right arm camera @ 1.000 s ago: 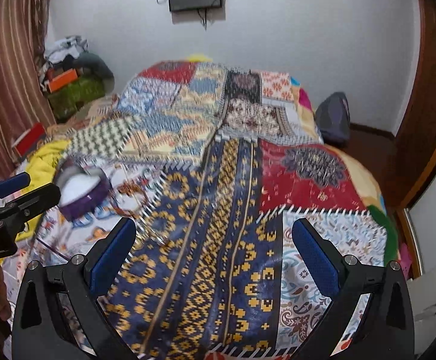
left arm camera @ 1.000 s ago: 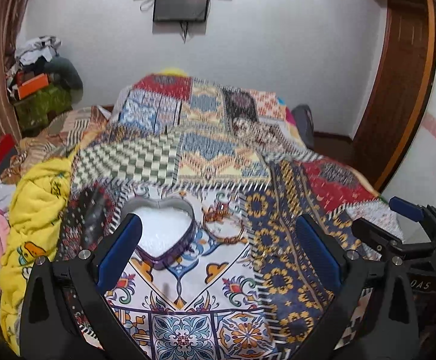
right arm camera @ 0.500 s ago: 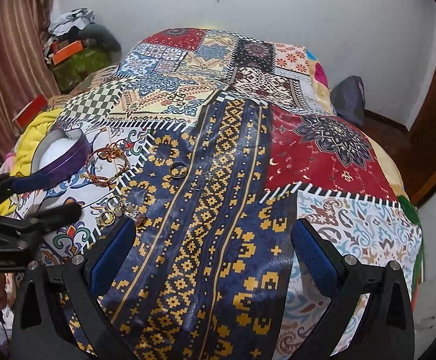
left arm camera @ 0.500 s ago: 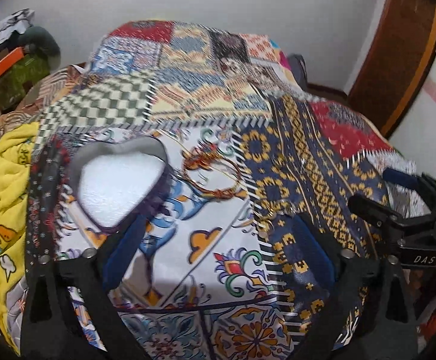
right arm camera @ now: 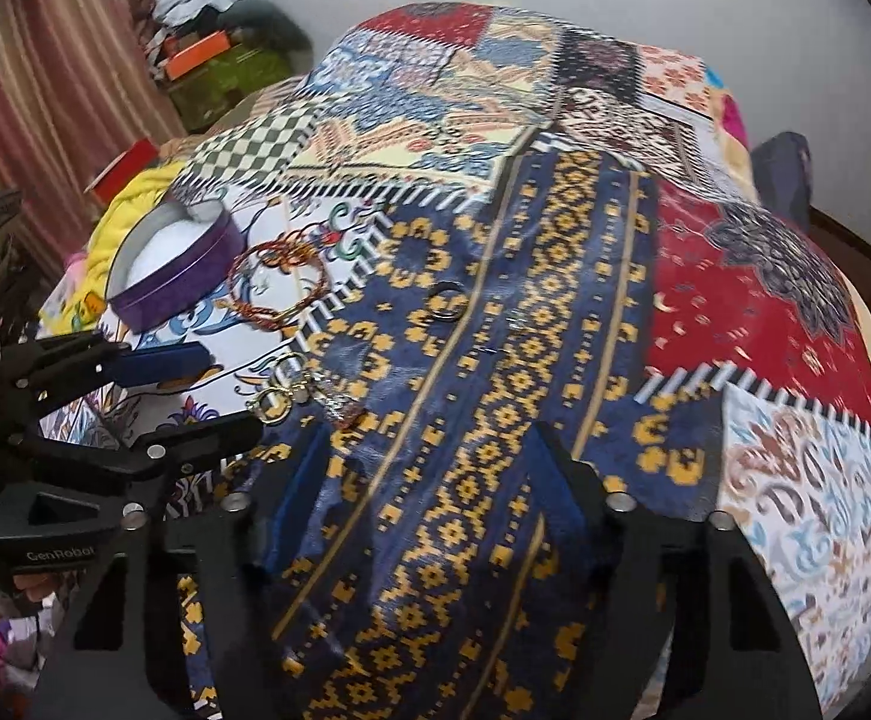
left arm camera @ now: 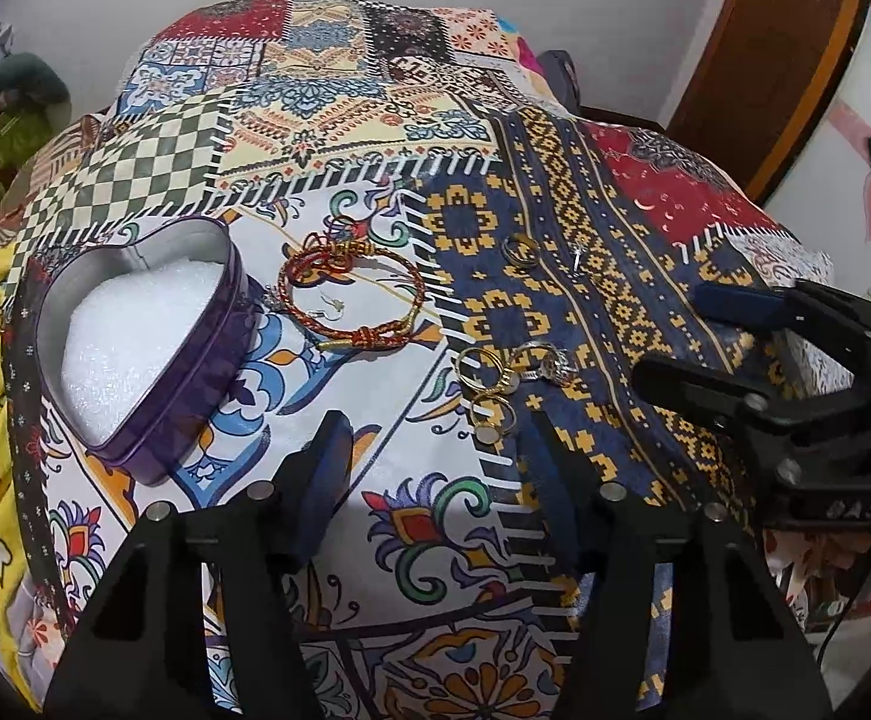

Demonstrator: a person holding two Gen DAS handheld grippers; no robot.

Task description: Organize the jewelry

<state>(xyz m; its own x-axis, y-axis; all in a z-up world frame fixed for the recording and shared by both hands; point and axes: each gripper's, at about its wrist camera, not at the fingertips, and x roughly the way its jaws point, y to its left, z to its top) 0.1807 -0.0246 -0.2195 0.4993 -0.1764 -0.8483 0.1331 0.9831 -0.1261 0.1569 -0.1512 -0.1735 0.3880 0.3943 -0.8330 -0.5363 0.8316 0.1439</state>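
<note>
Patchwork bedspread [left arm camera: 339, 96] covers the bed. Both grippers — left gripper [left arm camera: 435, 450] and right gripper [right arm camera: 429, 480] — hang open, holding nothing. Gold rings [left arm camera: 489, 372] lie just beyond the left one; it should come down slowly (rings slip). Left of them sit a red bracelet [left arm camera: 351, 300] and heart tin [left arm camera: 135, 342].

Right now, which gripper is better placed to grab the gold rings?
Left. The left gripper is open, with the gold rings just beyond its fingertips; the right gripper points at bare quilt.
</note>
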